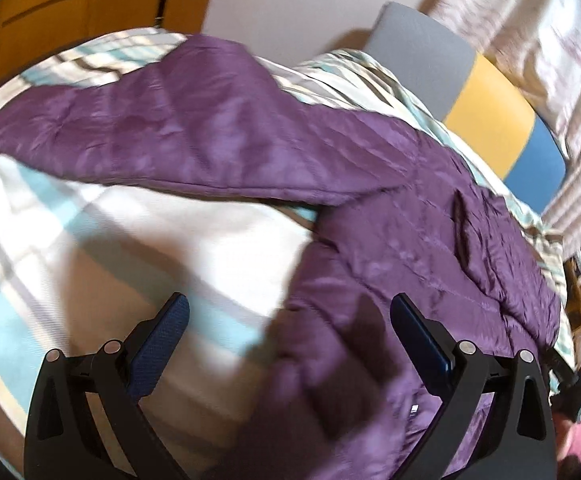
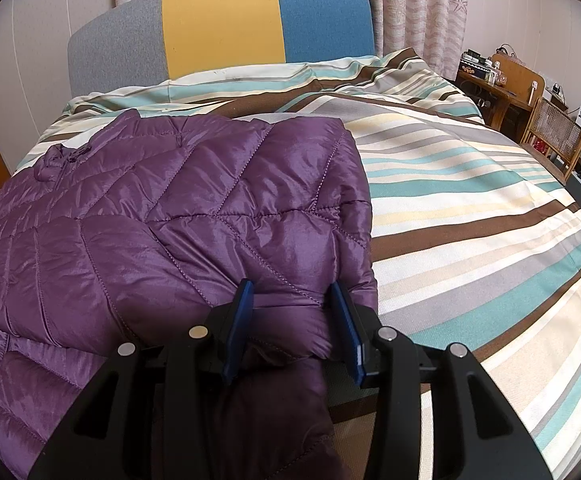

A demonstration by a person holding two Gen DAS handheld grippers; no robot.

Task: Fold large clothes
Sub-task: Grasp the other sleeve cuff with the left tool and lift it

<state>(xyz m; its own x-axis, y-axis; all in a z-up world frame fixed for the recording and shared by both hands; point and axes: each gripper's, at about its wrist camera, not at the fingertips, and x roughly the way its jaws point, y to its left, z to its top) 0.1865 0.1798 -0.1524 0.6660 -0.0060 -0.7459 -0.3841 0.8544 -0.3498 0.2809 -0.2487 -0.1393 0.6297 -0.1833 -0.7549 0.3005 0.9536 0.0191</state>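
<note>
Right gripper (image 2: 292, 322): my jaws clamp the purple jacket's (image 2: 162, 216) near hem fold. Left gripper (image 1: 286, 340): jaws spread, empty, above the hem. The sleeve (image 1: 138, 136) lies out along the striped bedspread (image 2: 470, 216), away from the headboard (image 2: 218, 24); my left is nearer.

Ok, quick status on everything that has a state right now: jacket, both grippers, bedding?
purple jacket: lying on the bed, one side folded over, sleeve stretched out flat
right gripper: closed on the jacket's near edge
left gripper: open, empty, above the jacket's edge
striped duvet: spread over the bed, slightly rumpled near the headboard
</note>
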